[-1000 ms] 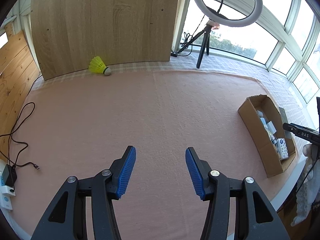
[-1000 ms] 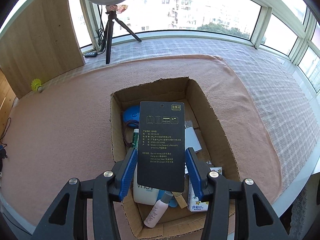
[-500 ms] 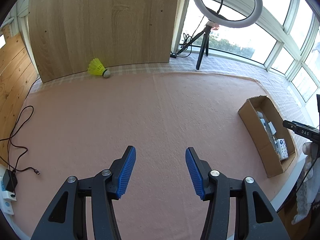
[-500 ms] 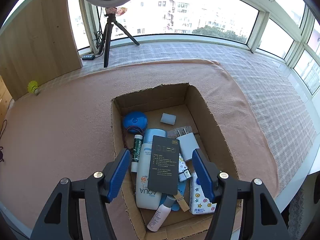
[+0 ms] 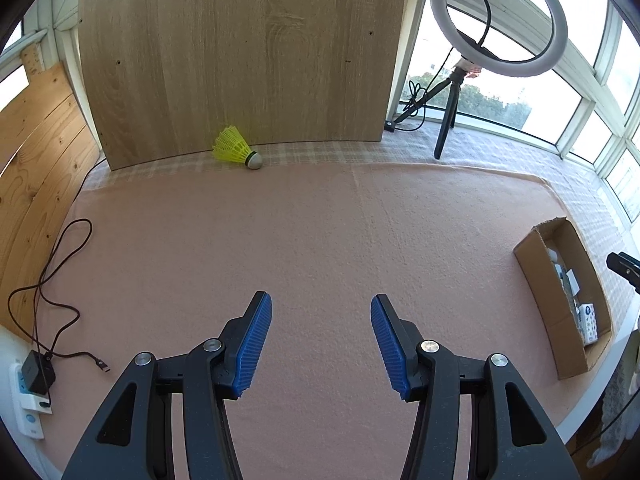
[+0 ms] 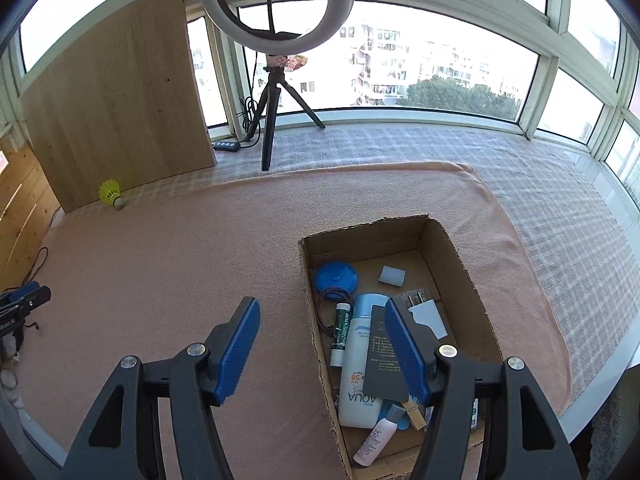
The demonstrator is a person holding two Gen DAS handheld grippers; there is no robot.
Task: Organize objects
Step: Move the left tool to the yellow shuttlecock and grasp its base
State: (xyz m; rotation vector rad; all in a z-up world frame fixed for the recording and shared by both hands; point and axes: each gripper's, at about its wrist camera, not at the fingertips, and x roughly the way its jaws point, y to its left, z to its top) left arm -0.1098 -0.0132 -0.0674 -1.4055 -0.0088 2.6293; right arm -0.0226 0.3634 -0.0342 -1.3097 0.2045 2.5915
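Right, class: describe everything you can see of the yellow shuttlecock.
The shuttlecock has a bright yellow, ribbed plastic-looking skirt, a dark band and a pale rounded cork-like tip. It lies on its side on the checked cloth, tip toward the pink blanket, skirt toward the upright wooden board just behind it. Nothing grips it; whether it touches the board is unclear.

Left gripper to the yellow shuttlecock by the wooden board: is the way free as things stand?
Probably yes. The left gripper is open and empty, and only bare pink blanket lies between it and the shuttlecock, which rests beside the wooden board.
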